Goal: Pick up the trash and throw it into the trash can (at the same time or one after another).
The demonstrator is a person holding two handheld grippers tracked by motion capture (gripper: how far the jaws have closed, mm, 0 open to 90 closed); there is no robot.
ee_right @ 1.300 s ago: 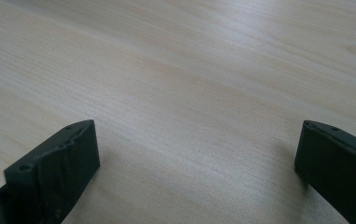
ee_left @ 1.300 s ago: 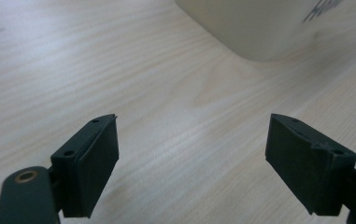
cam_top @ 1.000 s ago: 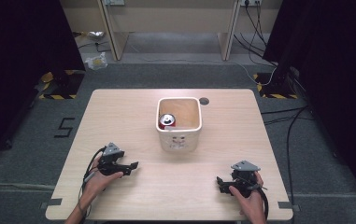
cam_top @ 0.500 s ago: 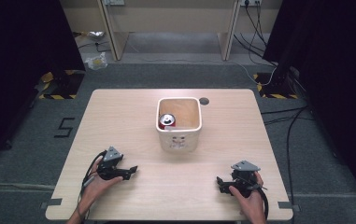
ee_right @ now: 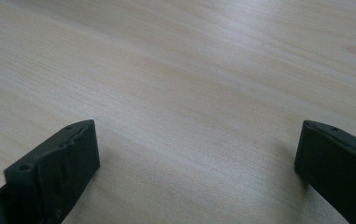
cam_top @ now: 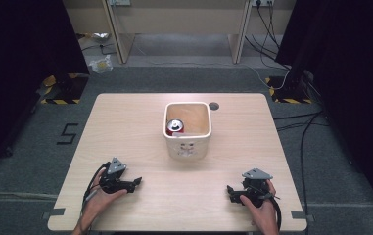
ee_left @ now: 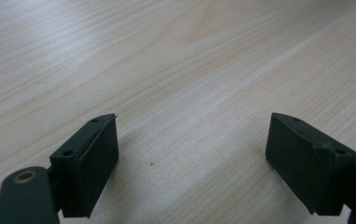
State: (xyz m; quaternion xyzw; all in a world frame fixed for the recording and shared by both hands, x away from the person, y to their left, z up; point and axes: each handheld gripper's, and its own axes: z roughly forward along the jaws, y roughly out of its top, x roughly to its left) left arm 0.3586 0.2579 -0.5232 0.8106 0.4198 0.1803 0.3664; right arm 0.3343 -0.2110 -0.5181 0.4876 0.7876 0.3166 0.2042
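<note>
Both sets of jaws stand wide apart with nothing between them, only bare wood under each pair. My left gripper (cam_top: 134,183) sits low on the table (cam_top: 125,127), near its front edge, toward the front-left of the white bin (cam_top: 188,145); my right gripper (cam_top: 232,192) rests toward the bin's front-right, and both are well apart from it. The red can (cam_top: 175,127) stands upright inside the bin, against its left wall, top facing up.

I judge the step in hand to be a reach for that can. To do it well I would use the left gripper, which is on the can's side of the bin, lift it clear of the rim first, then come down from above with the jaws kept wide and straddling the can. The wall next to the can leaves little room, so one jaw must slip in carefully there.
</note>
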